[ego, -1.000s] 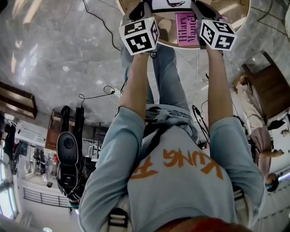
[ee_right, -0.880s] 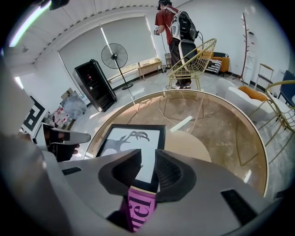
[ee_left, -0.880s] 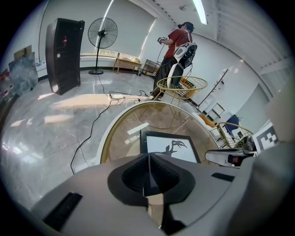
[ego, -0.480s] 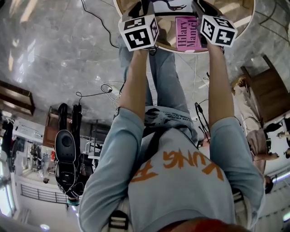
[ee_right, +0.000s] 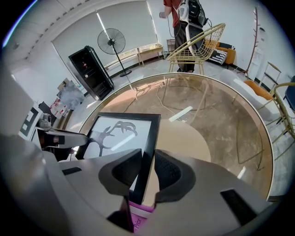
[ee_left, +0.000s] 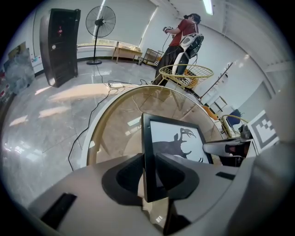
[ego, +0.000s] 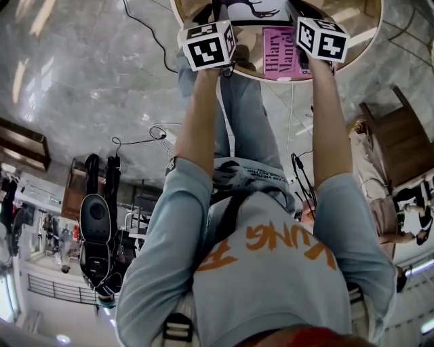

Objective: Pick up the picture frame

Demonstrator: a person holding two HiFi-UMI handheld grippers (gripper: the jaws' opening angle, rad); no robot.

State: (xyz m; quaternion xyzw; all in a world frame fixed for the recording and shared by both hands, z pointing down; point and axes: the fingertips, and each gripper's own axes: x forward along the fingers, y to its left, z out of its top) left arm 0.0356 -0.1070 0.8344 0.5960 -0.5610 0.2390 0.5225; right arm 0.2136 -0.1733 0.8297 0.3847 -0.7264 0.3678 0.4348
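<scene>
The picture frame [ego: 252,7] is black with a white deer print and lies on a round glass table [ego: 356,30], partly over a pink book [ego: 279,51]. In the left gripper view, my left gripper [ee_left: 150,168] straddles the left edge of the picture frame [ee_left: 177,140]. Its jaws are closing and the pads look flush on that edge. In the right gripper view, my right gripper [ee_right: 147,166] straddles the right edge of the picture frame [ee_right: 120,133], jaws closing with the pads against it. The pink book [ee_right: 138,216] shows below. Both marker cubes [ego: 209,44] [ego: 323,39] sit at the table's near rim.
A gold wire chair [ee_right: 196,46] stands beyond the table, with a person in red [ee_left: 182,32] behind it. A beige round mat [ee_right: 184,138] lies under the frame. A fan [ee_left: 100,20] and a black cabinet [ee_left: 59,44] stand far off. Cables [ego: 159,132] trail on the floor.
Both grippers have sunk toward the table and reached further over the frame. Their marker cubes sit higher in the head view than before.
</scene>
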